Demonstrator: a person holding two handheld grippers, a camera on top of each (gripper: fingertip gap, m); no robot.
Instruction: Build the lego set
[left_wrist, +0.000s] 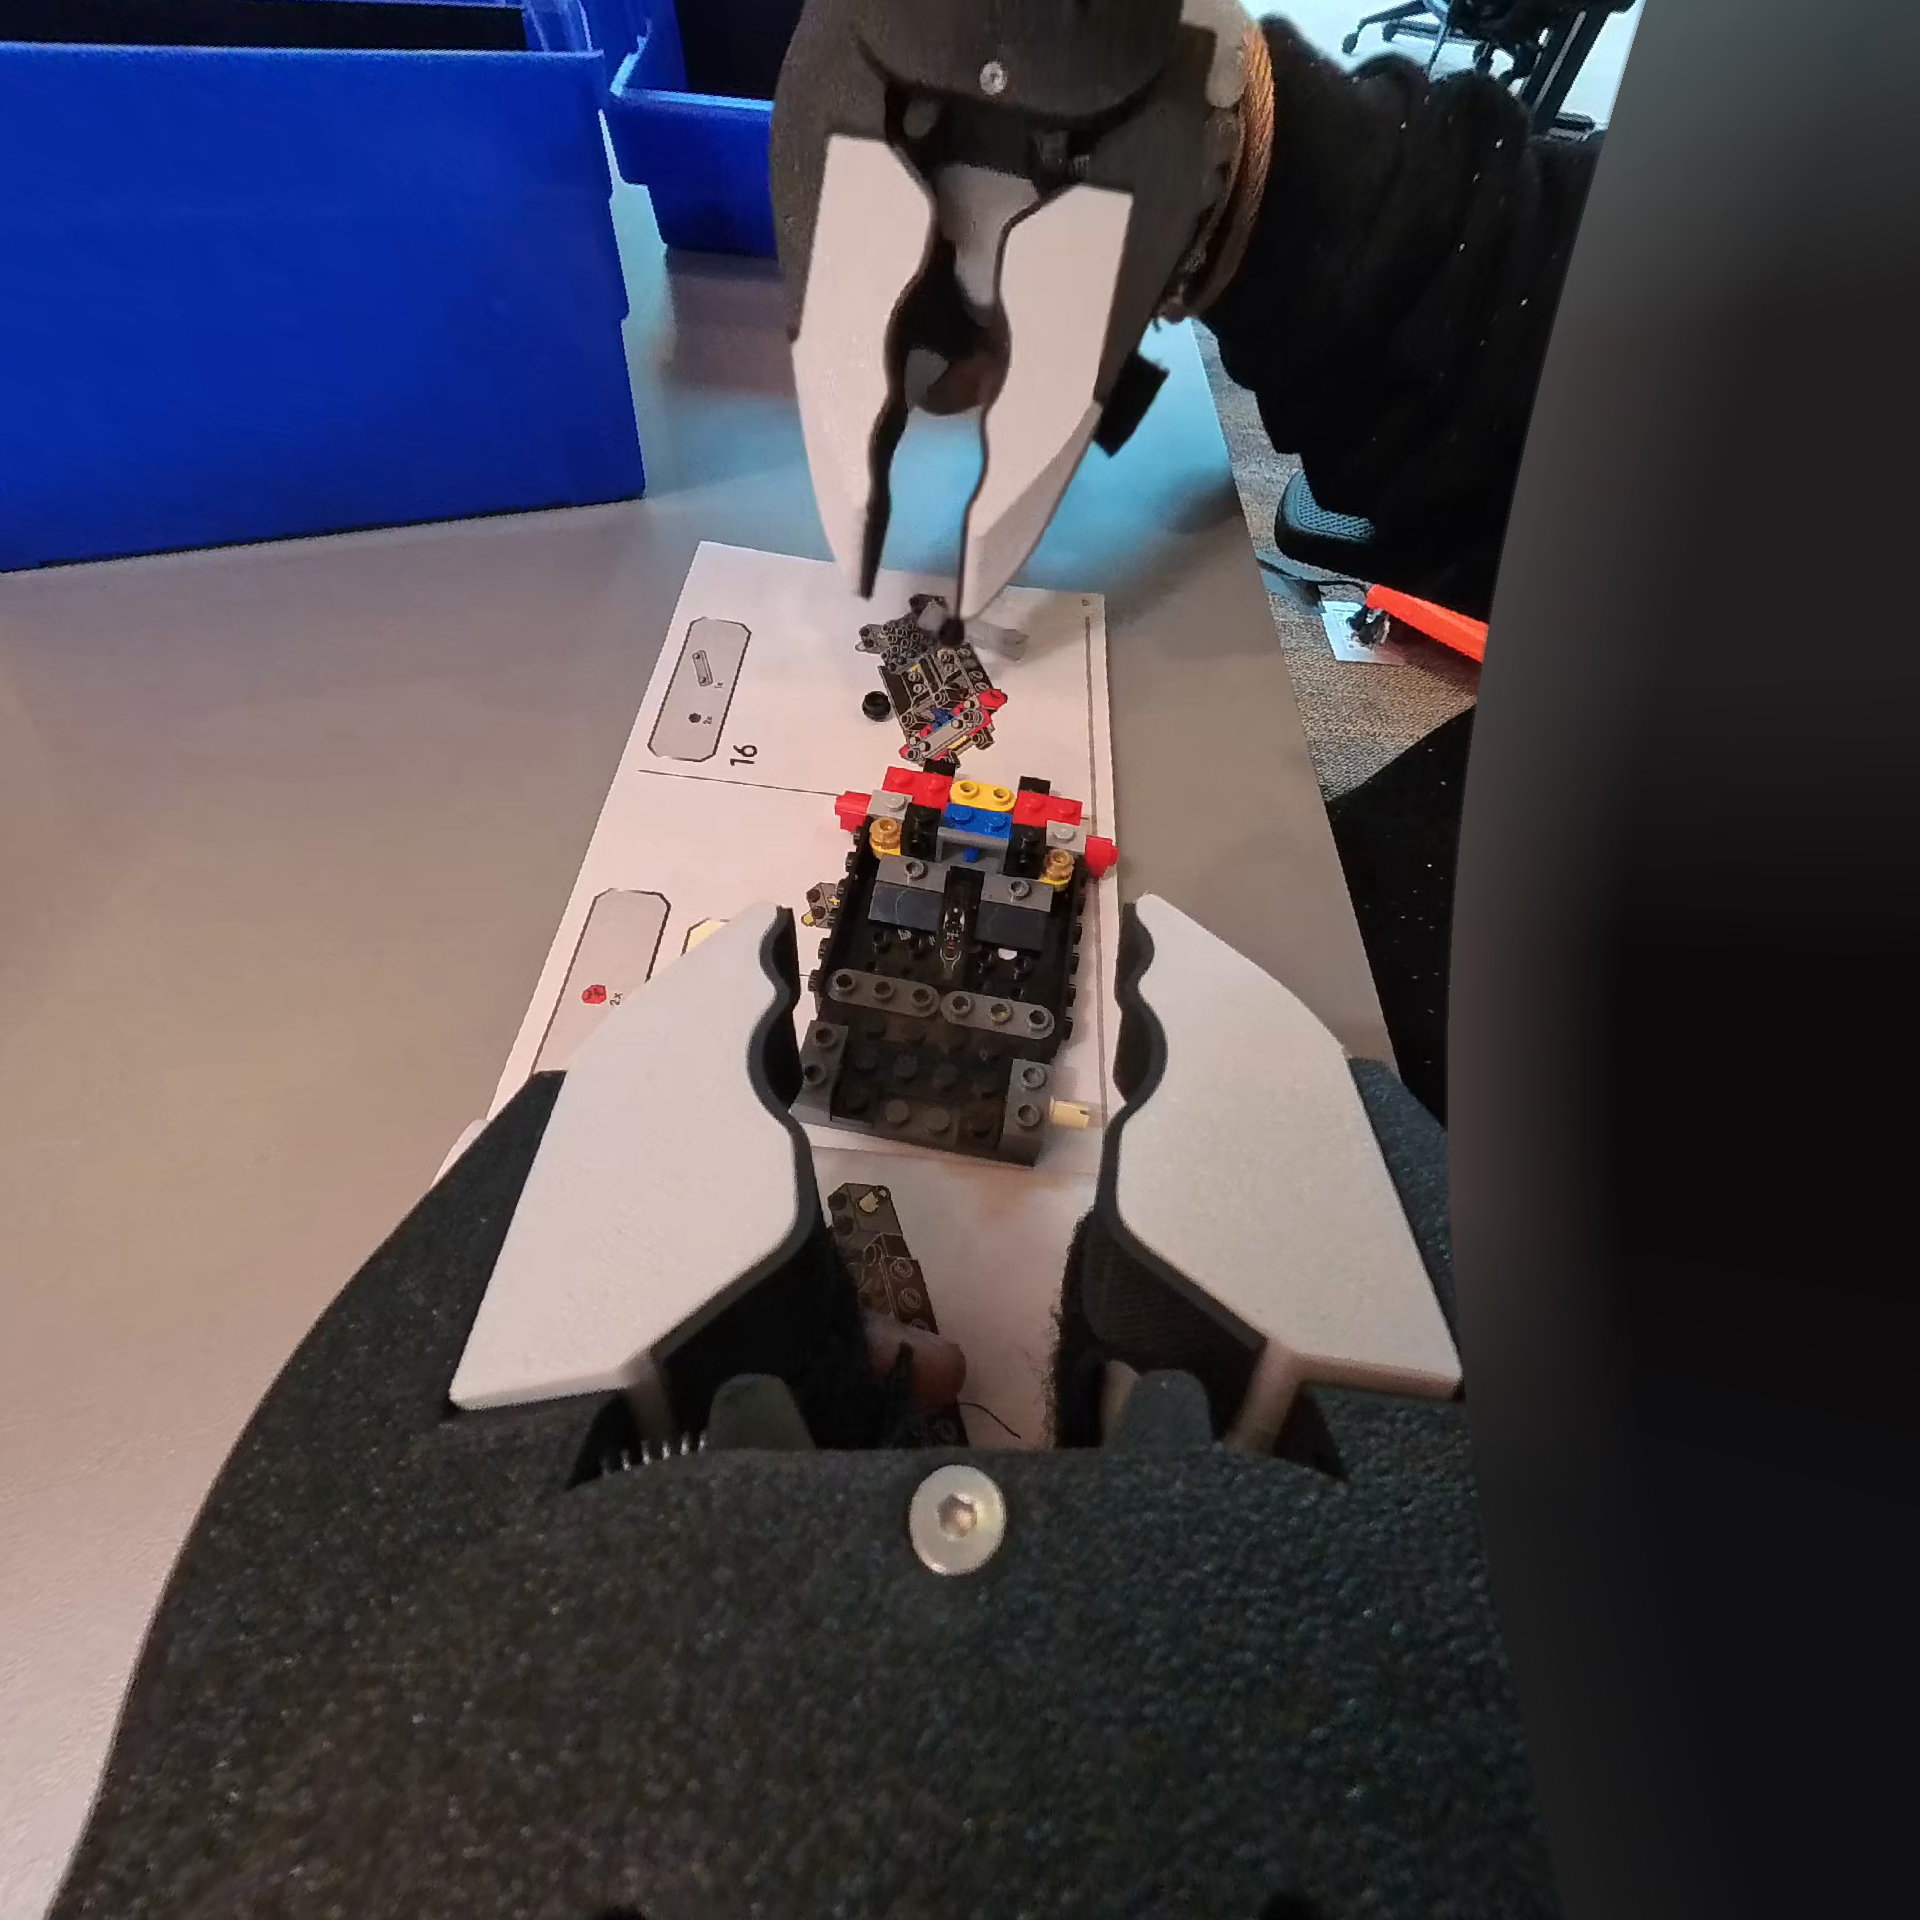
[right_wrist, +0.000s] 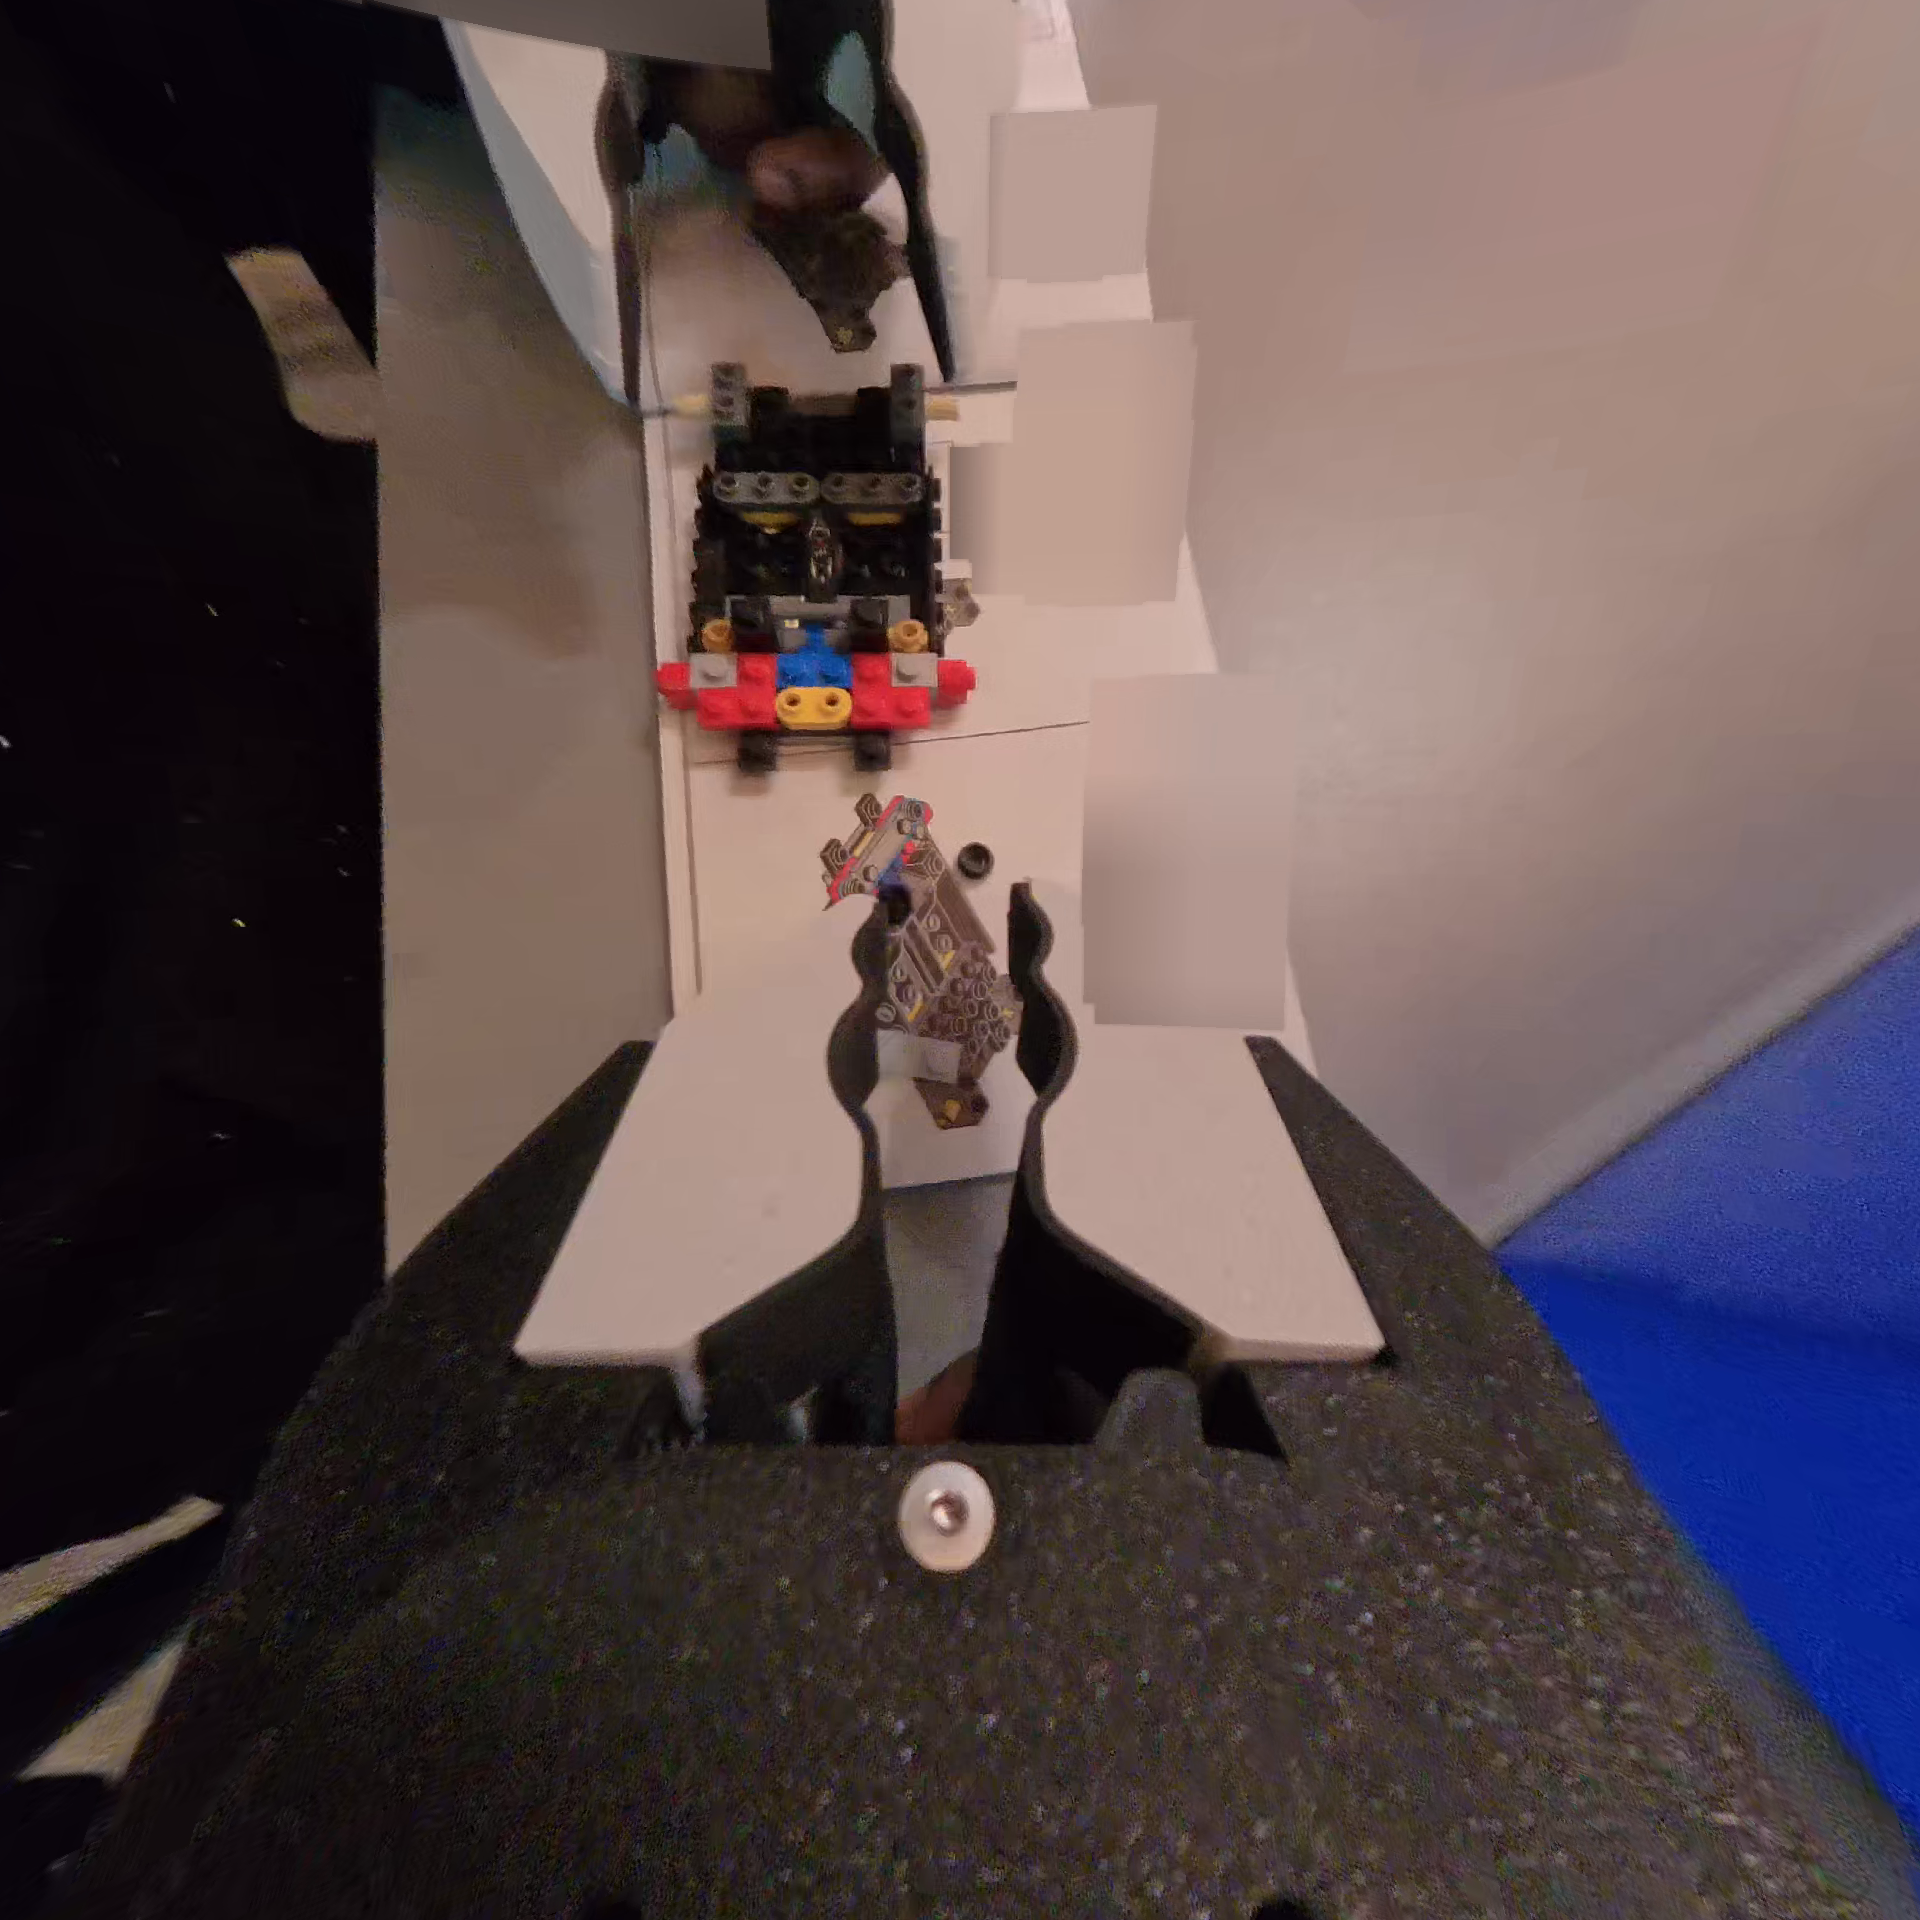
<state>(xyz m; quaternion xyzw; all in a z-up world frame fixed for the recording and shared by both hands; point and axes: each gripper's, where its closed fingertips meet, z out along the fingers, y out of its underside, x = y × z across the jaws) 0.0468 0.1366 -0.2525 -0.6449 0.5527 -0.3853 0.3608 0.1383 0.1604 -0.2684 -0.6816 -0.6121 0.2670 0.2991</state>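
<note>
the left gripper (left_wrist: 951, 925) is spread wide around the lego build (left_wrist: 961, 966) on the instruction sheet (left_wrist: 727, 831); the right gripper (right_wrist: 951, 914), slightly parted, holds nothing above the sheet's far edge.

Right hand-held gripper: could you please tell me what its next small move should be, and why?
Probably ease the right hand-held gripper slightly forward to straddle the small black round piece, then close. Its jaws are open and empty, and that piece lies on the instruction sheet just beyond the tips.
</note>
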